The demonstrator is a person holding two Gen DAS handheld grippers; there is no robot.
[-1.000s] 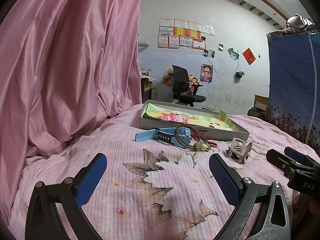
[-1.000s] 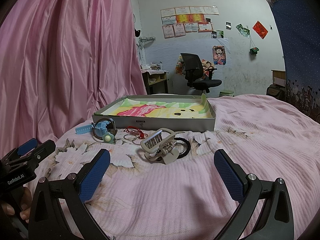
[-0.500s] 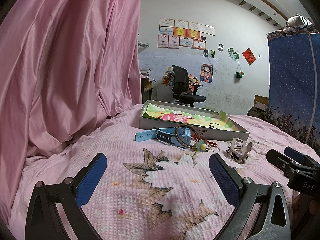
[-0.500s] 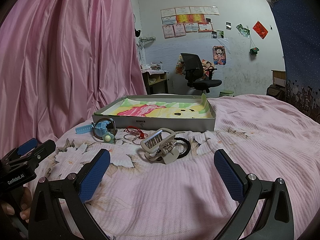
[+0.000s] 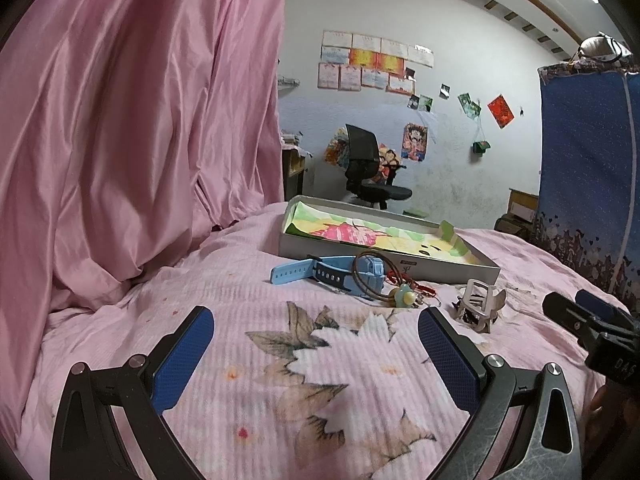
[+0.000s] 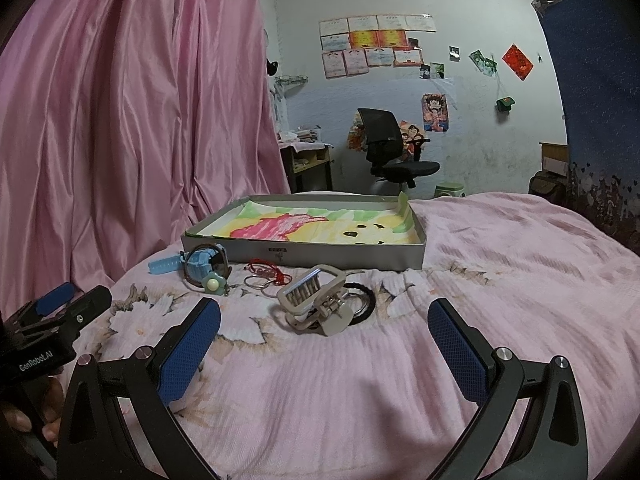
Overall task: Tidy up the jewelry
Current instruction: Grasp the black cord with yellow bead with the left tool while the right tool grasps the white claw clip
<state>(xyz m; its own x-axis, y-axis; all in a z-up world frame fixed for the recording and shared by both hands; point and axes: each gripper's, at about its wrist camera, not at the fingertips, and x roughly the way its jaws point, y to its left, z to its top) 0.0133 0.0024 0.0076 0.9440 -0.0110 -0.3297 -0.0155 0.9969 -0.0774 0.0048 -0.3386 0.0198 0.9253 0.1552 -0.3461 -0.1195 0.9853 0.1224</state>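
Nothing has moved — left gripper [image 5: 316,344] and right gripper [image 6: 324,336] stay open.

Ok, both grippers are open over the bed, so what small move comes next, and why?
Probably ease the right gripper forward around the beige hair claw: it lies nearest, centred between the open fingers, and the lined box behind it holds no jewelry yet.

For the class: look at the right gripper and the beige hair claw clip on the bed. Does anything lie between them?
Nothing visible does. The right gripper is open and the beige hair claw clip lies just ahead of its fingers, with only bare pink bedspread between. A black hair tie lies behind the clip, towards the open box.
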